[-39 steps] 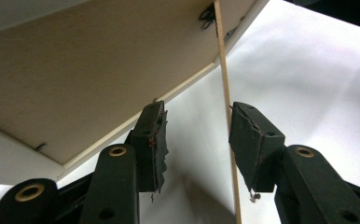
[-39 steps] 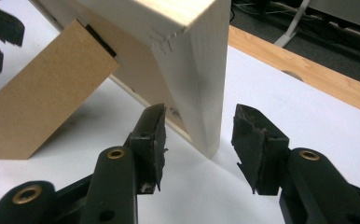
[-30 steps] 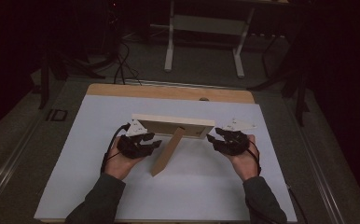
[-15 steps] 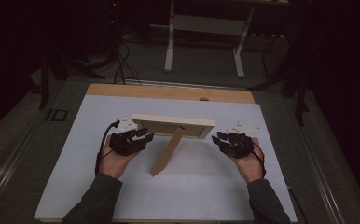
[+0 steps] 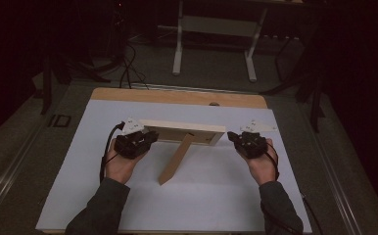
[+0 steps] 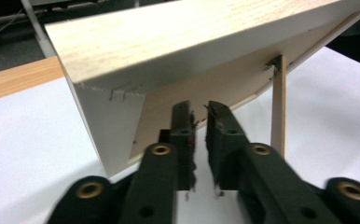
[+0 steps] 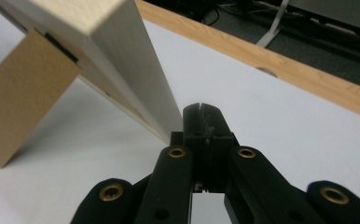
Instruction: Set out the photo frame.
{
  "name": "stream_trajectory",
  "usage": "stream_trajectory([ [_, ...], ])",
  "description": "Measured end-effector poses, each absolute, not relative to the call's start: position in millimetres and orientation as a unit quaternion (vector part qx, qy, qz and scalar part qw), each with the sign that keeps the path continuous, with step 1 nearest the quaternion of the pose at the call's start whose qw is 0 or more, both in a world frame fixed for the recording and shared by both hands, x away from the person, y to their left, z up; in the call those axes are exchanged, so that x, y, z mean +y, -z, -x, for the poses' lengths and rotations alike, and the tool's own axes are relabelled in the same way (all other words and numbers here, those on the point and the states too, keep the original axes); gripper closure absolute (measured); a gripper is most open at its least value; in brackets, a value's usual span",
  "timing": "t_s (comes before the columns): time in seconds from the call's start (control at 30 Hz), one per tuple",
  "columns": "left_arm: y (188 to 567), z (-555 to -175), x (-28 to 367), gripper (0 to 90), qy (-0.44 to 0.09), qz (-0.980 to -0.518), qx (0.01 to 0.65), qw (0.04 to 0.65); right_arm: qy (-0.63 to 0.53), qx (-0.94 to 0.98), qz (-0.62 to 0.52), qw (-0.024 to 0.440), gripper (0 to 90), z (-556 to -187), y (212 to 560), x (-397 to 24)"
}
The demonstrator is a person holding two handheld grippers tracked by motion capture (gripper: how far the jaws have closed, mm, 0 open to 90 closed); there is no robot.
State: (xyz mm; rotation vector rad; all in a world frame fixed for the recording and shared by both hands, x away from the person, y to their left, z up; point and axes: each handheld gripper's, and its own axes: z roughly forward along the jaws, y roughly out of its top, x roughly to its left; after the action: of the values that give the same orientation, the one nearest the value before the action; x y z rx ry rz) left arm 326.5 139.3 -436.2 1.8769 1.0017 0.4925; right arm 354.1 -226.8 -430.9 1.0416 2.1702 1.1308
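A light wooden picture frame point(image 5: 182, 131) stands on the white table cover, propped on its back leg point(image 5: 177, 159). My left gripper point(image 5: 145, 139) sits at the frame's left end. In the left gripper view its jaws have just been closing; a narrow gap is left at the gripper point(image 6: 199, 109) with nothing in it, close behind the frame's back point(image 6: 192, 42). My right gripper point(image 5: 238, 139) rests just right of the frame's right end. There the gripper point(image 7: 201, 109) has just closed and is shut on nothing, beside the frame's end point(image 7: 122, 51).
The white cover point(image 5: 216, 196) lies on a wooden table whose far edge point(image 5: 177, 97) shows a small hole. A desk's metal legs point(image 5: 178, 44) and cables stand on the dark floor beyond. The prop leg point(image 7: 19, 102) slants toward the near side.
Both hands stay nearly in place at the frame's ends. The right gripper now sits slightly clear of the frame's right end. The frame has not moved.
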Motion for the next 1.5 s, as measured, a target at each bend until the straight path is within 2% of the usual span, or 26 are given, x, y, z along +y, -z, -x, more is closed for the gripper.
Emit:
stream_trajectory([
  [0.1, 435.2, -328.4, 139.7, 90.0, -0.201, -0.762, 0.411, 0.459, -0.416, 0.792, -0.377, 0.240, 89.9, -357.4, 426.9, -223.1],
  [0.4, 436.2, -333.3, 139.5, 90.0, -0.200, -0.747, 0.433, 0.463, -0.419, 0.794, -0.373, 0.235, 89.9, -369.9, 421.1, -213.4],
  [1.5, 435.2, -339.4, 124.6, 90.0, -0.189, -0.752, 0.429, 0.463, -0.472, 0.783, -0.370, 0.162, 89.9, -385.4, 413.3, -213.5],
])
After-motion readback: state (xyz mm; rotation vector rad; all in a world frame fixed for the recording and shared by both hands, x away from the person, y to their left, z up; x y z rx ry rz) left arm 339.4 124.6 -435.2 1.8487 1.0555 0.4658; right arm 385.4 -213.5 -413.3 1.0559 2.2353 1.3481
